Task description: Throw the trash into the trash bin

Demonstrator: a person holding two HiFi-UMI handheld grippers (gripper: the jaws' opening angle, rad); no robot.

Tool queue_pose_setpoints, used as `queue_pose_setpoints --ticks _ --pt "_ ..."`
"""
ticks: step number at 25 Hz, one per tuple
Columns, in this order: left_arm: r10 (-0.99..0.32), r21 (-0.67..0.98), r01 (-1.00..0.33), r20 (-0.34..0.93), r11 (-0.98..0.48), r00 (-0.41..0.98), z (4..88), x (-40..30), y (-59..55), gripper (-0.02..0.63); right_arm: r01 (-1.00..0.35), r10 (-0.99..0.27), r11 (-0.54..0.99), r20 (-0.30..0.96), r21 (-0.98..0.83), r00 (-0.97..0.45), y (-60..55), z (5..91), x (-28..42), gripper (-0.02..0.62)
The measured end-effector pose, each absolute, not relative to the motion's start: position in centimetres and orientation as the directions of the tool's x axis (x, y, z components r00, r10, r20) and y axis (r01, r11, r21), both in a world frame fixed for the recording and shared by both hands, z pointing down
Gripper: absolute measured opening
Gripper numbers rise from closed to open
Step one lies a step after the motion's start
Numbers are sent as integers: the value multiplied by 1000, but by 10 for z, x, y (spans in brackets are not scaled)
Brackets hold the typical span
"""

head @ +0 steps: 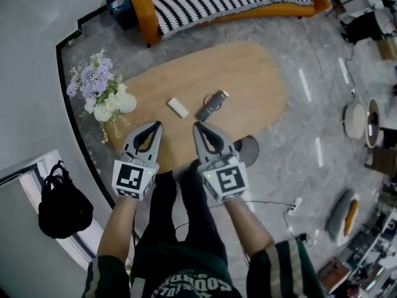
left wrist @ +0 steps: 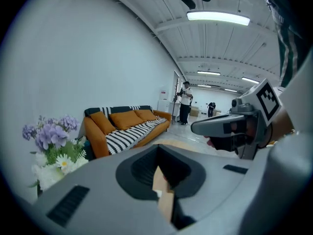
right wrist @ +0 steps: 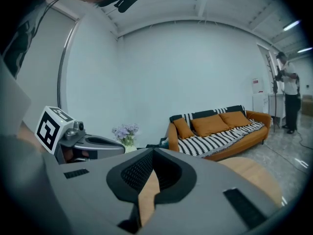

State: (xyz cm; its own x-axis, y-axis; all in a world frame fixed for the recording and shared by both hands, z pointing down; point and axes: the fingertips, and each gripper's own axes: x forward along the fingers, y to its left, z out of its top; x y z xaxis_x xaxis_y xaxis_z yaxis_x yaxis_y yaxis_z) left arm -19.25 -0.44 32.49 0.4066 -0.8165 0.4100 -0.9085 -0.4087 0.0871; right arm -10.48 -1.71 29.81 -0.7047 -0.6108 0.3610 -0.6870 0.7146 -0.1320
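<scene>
Over the wooden table [head: 254,85], left gripper [head: 156,126] and right gripper [head: 197,128] are hovering, jaws pressed together, holding nothing. Small white trash [head: 178,107] is lying at their twelve o'clock, a dark wired gadget [head: 211,107] at its three. Arriving closed, I reckon they'd be shoving it off.

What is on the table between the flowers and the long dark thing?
A small white piece lies there on the wooden table, between the flowers and the long dark thing. The head view shows it.
</scene>
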Motion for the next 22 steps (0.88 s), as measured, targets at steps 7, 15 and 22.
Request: queue_pose_setpoints --ticks 7,15,22 --pt "-809 95 -918 444 -386 386 374 -198 1 0 -648 -527 750 471 -134 -708 -17 377 -116 3" --pt "-798 115 -928 479 -356 365 421 -207 6 0 -663 -492 738 570 -130 -659 -34 463 -129 169" --pt "-784 146 -934 510 -327 354 447 -214 23 0 -640 -432 766 690 -60 -581 -53 551 -142 213"
